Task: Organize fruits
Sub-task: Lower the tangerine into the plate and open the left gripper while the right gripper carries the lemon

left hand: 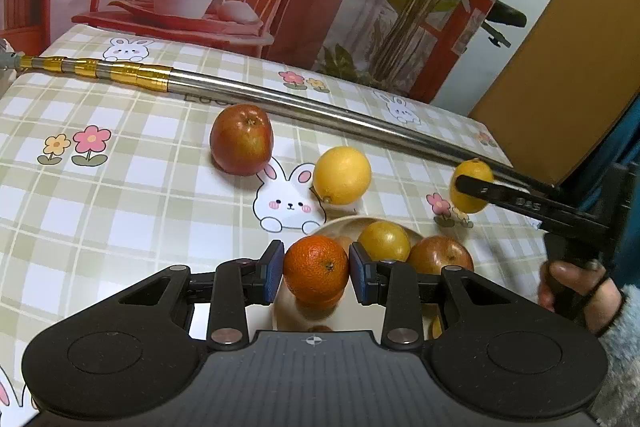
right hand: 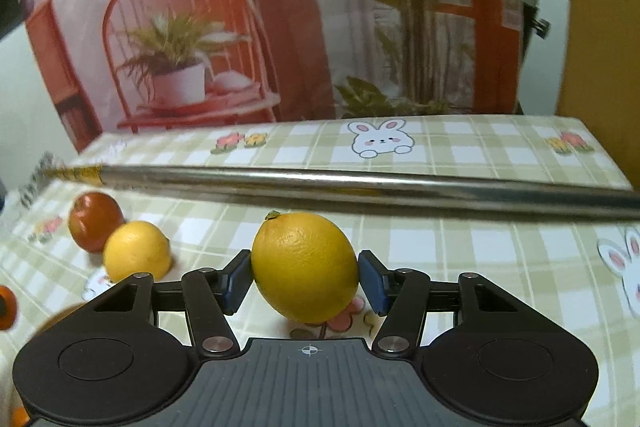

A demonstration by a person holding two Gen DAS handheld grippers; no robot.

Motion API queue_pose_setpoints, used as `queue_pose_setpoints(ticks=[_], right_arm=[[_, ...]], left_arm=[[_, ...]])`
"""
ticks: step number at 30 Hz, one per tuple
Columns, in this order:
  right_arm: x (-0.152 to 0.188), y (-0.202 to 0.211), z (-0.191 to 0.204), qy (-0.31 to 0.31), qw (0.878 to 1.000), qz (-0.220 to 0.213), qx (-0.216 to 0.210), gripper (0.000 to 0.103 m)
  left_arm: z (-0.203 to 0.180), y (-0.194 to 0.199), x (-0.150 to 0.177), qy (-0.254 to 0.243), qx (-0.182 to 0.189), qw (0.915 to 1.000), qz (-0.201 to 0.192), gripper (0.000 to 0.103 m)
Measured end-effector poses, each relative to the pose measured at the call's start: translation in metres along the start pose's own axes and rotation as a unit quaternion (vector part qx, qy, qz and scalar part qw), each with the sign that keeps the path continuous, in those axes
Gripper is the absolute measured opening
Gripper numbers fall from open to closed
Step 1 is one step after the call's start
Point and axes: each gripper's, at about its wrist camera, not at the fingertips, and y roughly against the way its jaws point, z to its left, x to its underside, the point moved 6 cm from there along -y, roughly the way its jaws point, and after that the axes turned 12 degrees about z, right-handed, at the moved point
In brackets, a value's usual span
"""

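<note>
Fruits sit on a table point(left hand: 120, 227) covered with a green-and-white checked cloth printed with rabbits and flowers; some lie loose on the cloth and some rest in a pale bowl point(left hand: 352, 225) near the front edge. In the left wrist view, the left gripper point(left hand: 316, 273) is clamped on an orange point(left hand: 316, 269), its blue pads pressing both sides of the fruit, which hangs over the bowl; behind it in the bowl lie a yellow fruit point(left hand: 384, 241) and a red apple point(left hand: 438, 255), touching each other. Farther back on the cloth stands a second red apple point(left hand: 242, 139); just to its right, apart from it, lies a loose lemon point(left hand: 342, 175). A long metal pole point(left hand: 280, 105) with gold bands at one end lies slantwise across the table behind the fruit. At the right edge of that view a hand point(left hand: 576, 287) in a fuzzy pale sleeve holds the other tool. In the right wrist view, the right gripper point(right hand: 305, 275) is clamped on a held lemon point(right hand: 304, 267), stem end tilted up and to the left, raised clear of the cloth; its blue pads point(right hand: 240, 281) touch the fruit on each side. This view is slightly blurred; the loose lemon and the apple show at its left.
</note>
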Motion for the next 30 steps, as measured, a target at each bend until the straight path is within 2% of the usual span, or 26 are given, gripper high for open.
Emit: queue_pose_setpoints(ticks=[9,18,22,25,30], right_arm=[[0.030,0.055,0.011,-0.029,0.997,-0.058,-0.031,0.053],[0.040,0.083,0.033,0.008,0.996,-0.068,-0.050,0.053],[0.044,0.087,0.041,0.016,0.996,-0.068,-0.060,0.053],[0.047,0.090,0.044,0.019,0.995,-0.067,-0.066,0.053],[0.053,0.098,0.045,0.017,0.995,-0.072,-0.067,0.053]], left_arm=[[-0.009,0.002,0.011,-0.024,-0.015,0.9995,0.013,0.037],[-0.029,0.002,0.014,-0.056,-0.016,0.9981,0.020,0.037],[-0.046,-0.006,0.020,-0.079,0.008,0.9963,0.035,0.037],[-0.058,-0.020,0.027,-0.095,0.033,0.9929,0.063,0.037],[-0.076,-0.040,0.040,-0.131,0.042,0.9855,0.099,0.037]])
